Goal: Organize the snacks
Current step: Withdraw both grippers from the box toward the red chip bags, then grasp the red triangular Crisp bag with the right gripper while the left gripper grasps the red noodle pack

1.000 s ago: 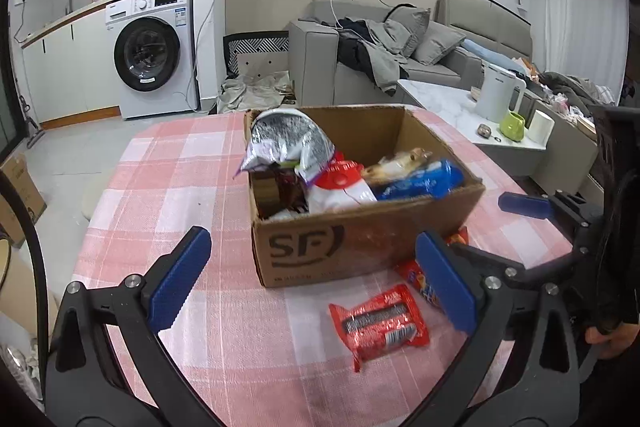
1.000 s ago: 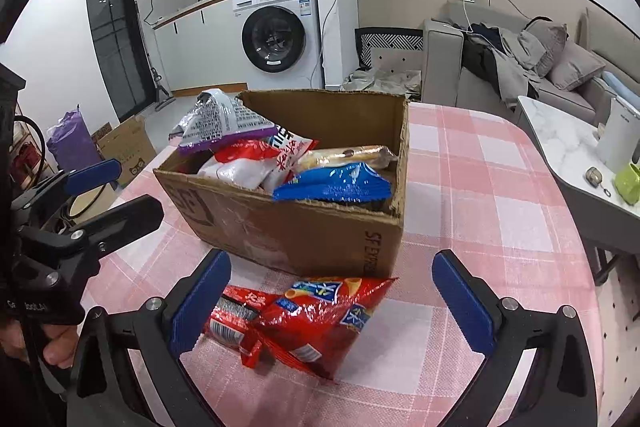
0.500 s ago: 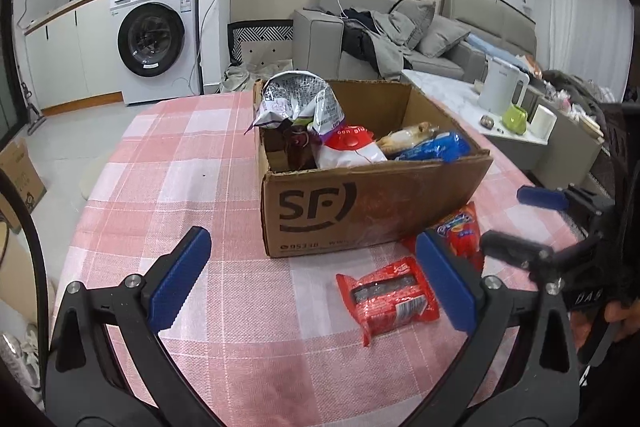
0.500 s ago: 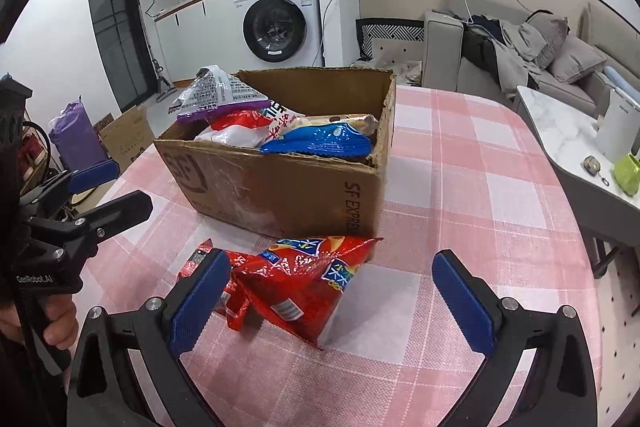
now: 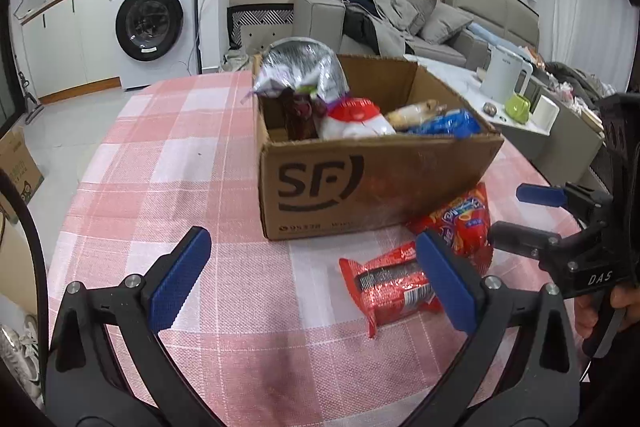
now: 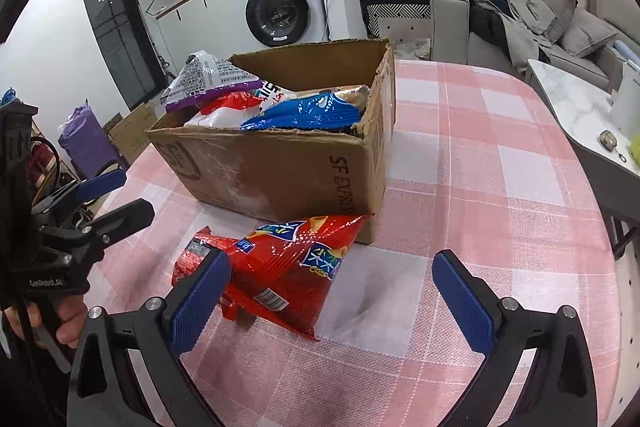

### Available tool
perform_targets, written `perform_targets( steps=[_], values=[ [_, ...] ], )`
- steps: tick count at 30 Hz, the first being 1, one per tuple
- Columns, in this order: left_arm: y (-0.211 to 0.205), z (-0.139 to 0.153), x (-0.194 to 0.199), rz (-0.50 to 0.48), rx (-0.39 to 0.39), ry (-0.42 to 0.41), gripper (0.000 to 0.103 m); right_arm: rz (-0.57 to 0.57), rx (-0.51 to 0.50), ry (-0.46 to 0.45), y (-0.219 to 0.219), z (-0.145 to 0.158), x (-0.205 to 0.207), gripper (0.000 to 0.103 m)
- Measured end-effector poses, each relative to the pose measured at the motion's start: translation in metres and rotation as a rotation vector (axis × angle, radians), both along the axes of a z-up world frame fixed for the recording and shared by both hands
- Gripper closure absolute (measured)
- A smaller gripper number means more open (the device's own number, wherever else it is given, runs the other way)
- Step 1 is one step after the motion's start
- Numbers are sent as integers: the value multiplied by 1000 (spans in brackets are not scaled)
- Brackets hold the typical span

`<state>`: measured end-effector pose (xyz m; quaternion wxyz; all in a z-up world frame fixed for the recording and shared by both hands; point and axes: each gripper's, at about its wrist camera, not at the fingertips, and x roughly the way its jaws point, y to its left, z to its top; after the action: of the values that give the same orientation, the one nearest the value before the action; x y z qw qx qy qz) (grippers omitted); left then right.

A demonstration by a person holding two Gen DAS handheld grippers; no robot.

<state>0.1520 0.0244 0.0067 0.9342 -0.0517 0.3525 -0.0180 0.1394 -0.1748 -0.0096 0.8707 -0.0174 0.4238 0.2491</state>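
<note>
A cardboard SF box (image 5: 372,183) stands on the pink checked table, holding several snack bags; it also shows in the right wrist view (image 6: 280,167). A small red packet (image 5: 394,285) lies in front of the box, beside a larger red chip bag (image 5: 464,223). In the right wrist view the chip bag (image 6: 292,263) lies against the box's near corner, and the small packet (image 6: 196,253) peeks out to its left. My left gripper (image 5: 312,279) is open and empty, its right pad over the small packet. My right gripper (image 6: 332,303) is open and empty, low above the chip bag.
The table edge (image 5: 68,227) curves down the left. A marble side table (image 6: 576,111) with a kettle (image 5: 504,79) stands to the right. A sofa (image 5: 432,27) and a washing machine (image 5: 154,23) are behind. The other gripper shows at each view's side.
Both grippers have drawn back and sunk lower towards the table. The box and the two red bags look farther off and flatter in view. Both stay open.
</note>
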Motion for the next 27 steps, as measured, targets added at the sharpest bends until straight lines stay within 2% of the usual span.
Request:
perform_targets(
  steps=[9, 16, 27],
  values=[
    [-11, -19, 11, -33, 27, 44, 1, 25, 100, 120, 6, -26, 7, 0],
    [-14, -32, 17, -46, 30, 79, 1, 68, 122, 126, 18, -31, 4, 2],
    [-12, -39, 25, -35, 37, 91, 1, 127, 189, 159, 32, -38, 3, 31]
  ],
)
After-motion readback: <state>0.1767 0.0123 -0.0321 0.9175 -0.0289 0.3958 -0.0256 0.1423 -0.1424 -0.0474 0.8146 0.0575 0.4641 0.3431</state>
